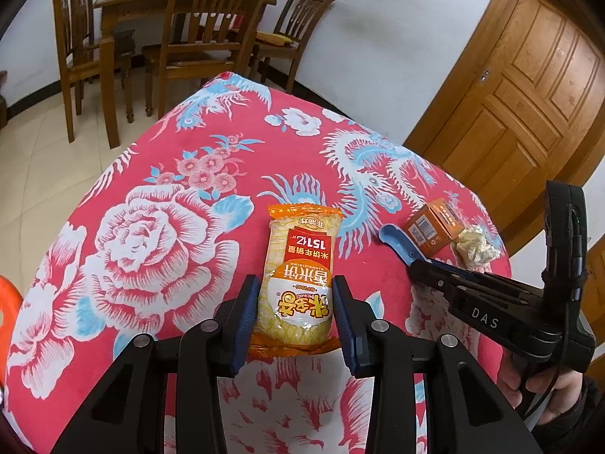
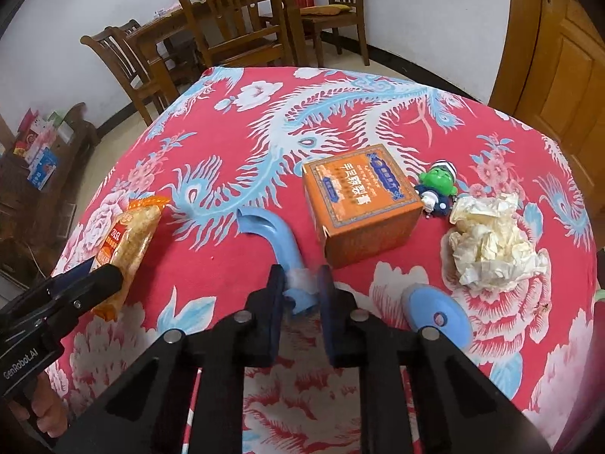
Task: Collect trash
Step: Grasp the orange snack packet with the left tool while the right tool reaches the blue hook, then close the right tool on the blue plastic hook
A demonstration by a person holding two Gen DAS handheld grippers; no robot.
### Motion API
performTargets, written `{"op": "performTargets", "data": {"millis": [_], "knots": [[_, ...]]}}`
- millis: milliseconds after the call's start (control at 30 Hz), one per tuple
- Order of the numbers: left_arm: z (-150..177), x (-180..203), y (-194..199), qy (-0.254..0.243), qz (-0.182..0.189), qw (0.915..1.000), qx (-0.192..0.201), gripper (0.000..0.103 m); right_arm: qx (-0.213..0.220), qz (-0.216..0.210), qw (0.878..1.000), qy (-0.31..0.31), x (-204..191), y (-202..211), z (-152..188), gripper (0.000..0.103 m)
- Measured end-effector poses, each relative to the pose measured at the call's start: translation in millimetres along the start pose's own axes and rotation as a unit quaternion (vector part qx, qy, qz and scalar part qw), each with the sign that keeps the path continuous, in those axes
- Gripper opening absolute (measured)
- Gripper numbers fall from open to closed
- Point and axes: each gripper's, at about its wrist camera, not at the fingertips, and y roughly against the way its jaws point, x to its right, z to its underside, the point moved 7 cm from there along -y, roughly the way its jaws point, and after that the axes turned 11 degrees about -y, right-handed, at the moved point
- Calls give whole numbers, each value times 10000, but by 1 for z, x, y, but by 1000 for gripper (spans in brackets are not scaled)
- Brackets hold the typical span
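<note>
Presently: left gripper (image 1: 295,295) clamped on snack packet (image 1: 300,261); right gripper (image 2: 302,283) clamped on blue scoop (image 2: 280,238). Uncollected near table's (image 2: 234,143) right edge: orange box (image 2: 363,204), crumpled tissue (image 2: 491,242).

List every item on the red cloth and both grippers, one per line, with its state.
left gripper: shut on rice cracker packet
rice cracker packet: sealed, flat on the floral tablecloth
right gripper: shut on blue plastic handle
blue plastic handle: lying curved, gripped at the near end
orange box: closed, upright
tissue wad: crumpled, loose
green toy figure: lying beside the box
</note>
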Motion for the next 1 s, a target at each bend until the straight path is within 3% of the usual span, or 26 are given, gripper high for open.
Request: {"op": "performTargets", "data": {"millis": [367,1000], "knots": [[-3,13,17,-77,13,9999,146,39,184,-260,9993,-175,5,36,14,19],[-10,92,45,-631,411,9965,365,39,953,-270,9925,-719,65,146,40,19]]}}
